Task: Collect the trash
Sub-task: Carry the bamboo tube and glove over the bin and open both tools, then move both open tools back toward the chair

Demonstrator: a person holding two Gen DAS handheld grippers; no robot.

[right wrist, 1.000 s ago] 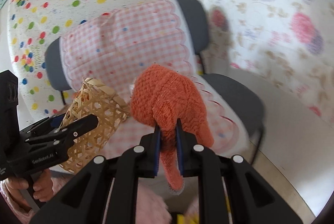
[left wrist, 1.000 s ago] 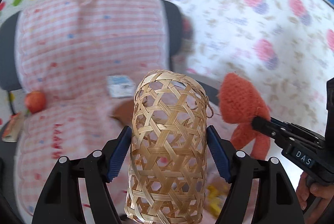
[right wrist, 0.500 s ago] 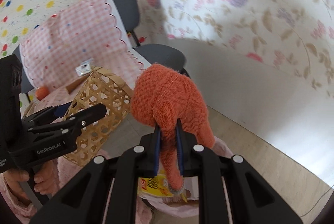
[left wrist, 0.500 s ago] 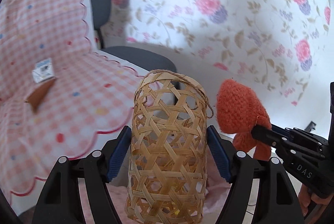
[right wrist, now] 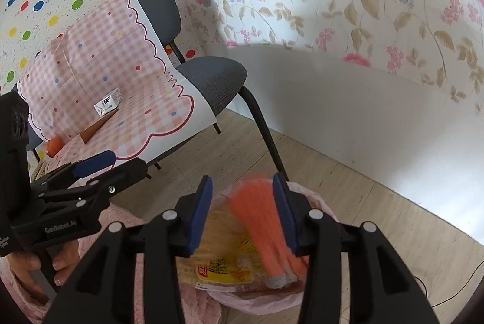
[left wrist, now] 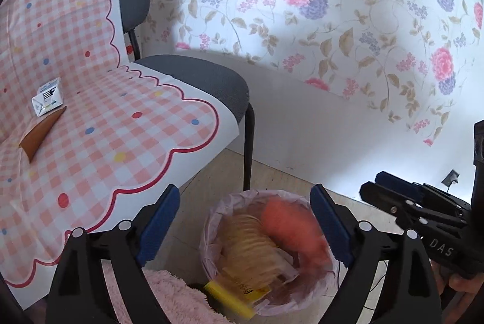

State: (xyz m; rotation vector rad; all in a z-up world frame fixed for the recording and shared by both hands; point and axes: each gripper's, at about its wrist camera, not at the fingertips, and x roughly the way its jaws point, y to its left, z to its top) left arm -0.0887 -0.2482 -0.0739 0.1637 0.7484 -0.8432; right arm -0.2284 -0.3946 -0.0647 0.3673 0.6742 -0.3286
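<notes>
A bin lined with a pink bag (left wrist: 211, 257) stands on the floor below both grippers; its rim also shows in the right wrist view (right wrist: 260, 301). A woven bamboo basket (left wrist: 251, 251) and an orange knitted glove (left wrist: 290, 230) are motion-blurred in the bin's mouth, with a yellow wrapper (right wrist: 224, 272) under them. My left gripper (left wrist: 245, 221) is open and empty above the bin. My right gripper (right wrist: 242, 212) is open, with the blurred glove (right wrist: 266, 230) falling between its fingers. On the chair lie a white carton (left wrist: 48, 95), a brown cone (left wrist: 40, 135) and an orange ball (right wrist: 54, 145).
A grey chair (left wrist: 196, 76) draped with a pink checked cloth (left wrist: 106, 142) stands left of the bin. A floral wall (left wrist: 317, 21) lies behind. A fluffy pink rug (left wrist: 157, 293) lies near the bin on the wooden floor (right wrist: 348, 188).
Both grippers swung from the chair to above the bin and opened. The bamboo basket left my left gripper and the orange glove left my right gripper; both drop into the bin.
</notes>
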